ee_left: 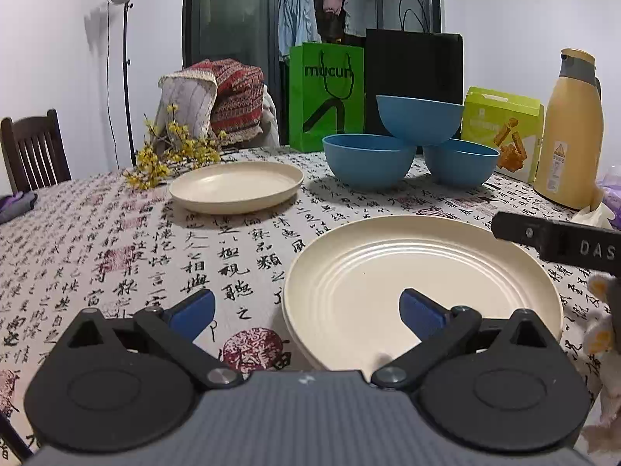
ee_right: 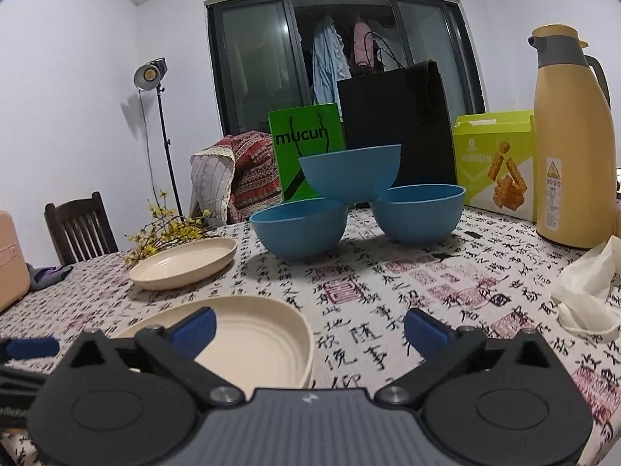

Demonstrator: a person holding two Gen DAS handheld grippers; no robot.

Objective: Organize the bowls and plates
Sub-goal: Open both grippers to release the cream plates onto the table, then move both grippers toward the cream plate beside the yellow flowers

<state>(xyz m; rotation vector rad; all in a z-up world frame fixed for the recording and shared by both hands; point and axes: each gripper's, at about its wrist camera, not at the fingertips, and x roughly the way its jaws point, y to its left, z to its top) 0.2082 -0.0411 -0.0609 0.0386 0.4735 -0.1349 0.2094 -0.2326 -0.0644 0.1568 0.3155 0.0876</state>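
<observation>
Nearest to us, the left hand-held gripper [ee_left: 306, 310] stands spread wide with nothing between its blue pads; its right pad hangs over the near cream plates [ee_left: 388, 272], which look like a stack of two by their doubled rim, at about five o'clock on the bench [ee_left: 116, 240]. The right hand-held gripper [ee_right: 308, 328] is likewise fully spread and empty, its left pad above the same stack [ee_right: 256, 345], which lies at seven o'clock in its view. At three o'clock in the left view we see a black finger of the right tool reaching in.

Farther off, at eleven o'clock, a single cream plate [ee_left: 236, 186] lies just beside a spray of yellow flowers [ee_left: 170, 155]. At one o'clock two blue bowls [ee_left: 368, 163] sit side by side, and a third blue bowl [ee_left: 419, 118] rests on their rims. Behind them stand a green paper bag [ee_left: 326, 93], a black paper bag [ee_left: 415, 66], a snack box [ee_left: 500, 132] and a yellow thermos jug [ee_left: 570, 128].
</observation>
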